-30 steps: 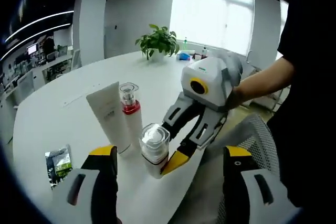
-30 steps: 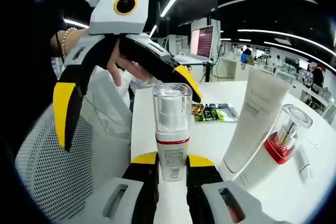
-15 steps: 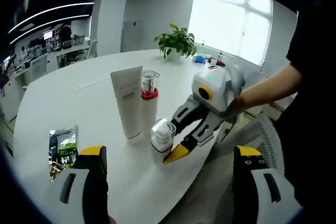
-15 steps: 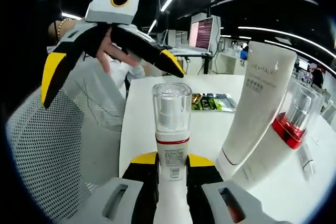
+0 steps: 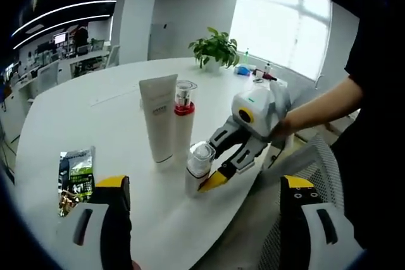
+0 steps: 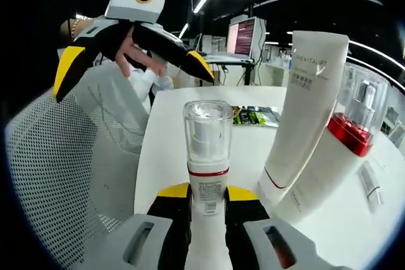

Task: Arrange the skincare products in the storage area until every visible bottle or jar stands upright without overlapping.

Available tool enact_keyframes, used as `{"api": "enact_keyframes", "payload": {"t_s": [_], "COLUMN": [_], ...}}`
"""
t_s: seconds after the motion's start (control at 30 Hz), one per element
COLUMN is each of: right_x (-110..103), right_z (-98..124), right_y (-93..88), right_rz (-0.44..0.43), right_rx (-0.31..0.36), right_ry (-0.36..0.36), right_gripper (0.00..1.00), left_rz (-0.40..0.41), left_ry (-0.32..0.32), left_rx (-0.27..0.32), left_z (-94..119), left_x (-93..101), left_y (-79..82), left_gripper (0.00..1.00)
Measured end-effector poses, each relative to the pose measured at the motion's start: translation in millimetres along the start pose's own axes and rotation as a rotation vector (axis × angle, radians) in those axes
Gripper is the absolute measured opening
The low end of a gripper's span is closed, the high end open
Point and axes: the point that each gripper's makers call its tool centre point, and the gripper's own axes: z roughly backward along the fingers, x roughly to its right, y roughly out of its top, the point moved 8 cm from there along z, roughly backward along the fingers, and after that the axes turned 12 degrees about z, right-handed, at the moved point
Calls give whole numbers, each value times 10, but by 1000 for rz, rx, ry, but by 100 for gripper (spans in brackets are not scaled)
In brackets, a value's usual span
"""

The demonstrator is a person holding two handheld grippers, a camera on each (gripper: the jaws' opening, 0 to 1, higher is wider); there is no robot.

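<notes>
Right gripper view: bottle between gripper.

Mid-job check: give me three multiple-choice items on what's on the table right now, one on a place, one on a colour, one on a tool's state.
1. Where does the white tube stand relative to the red-collared bottle?
A. Right beside it
B. Across the table
C. Lying on top of it

2. What colour is the band under the small pump bottle cap?
A. Green
B. Red
C. Blue

3. What state is the right tool in?
A. Open, nothing in it
B. Shut on the small pump bottle
C. Shut on the white tube

Answers: 1 A, both stand upright side by side in the left gripper view. 2 B, a red ring shows below the clear cap. 3 B, its jaws press the bottle's body on both sides.
</notes>
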Motion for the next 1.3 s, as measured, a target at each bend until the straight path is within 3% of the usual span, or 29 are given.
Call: {"api": "enact_keyframes", "payload": {"t_s": [0.03, 0.07, 0.63, 0.9, 1.0, 1.1, 1.17, 1.27, 1.3], "right_x": [7, 34, 302, 293, 251, 195, 143, -8, -51], "right_z": [-7, -15, -81, -41, -15, 39, 43, 21, 6], "right_y": [3, -2, 53, -148, -231, -255, -252, -247, -225], "right_rz": [7, 70, 197, 110, 57, -122, -191, -293, -347], "right_rx": [-4, -30, -115, -151, -181, -203, -209, -299, -300], "right_ry": [4, 3, 70, 51, 28, -79, -104, -154, -163], "right_gripper": [10, 10, 11, 12, 19, 16, 14, 11, 9], "left_rz": [1, 1, 0, 1, -1, 0, 1, 0, 0], "left_ry": [-1, -3, 6, 2, 2, 3, 3, 4, 3], "left_rx": [0, 0, -15, -18, -22, -23, -23, -25, -25], "left_z": [-4, -10, -7, -20, -23, -25, -30, -40, -44], "left_x": [3, 13, -6, 3, 0, 0, -1, -1, -1], "left_y": [2, 5, -2, -6, -11, -13, -13, -12, -12], "left_gripper": [91, 91, 89, 89, 88, 88, 88, 88, 88]}}
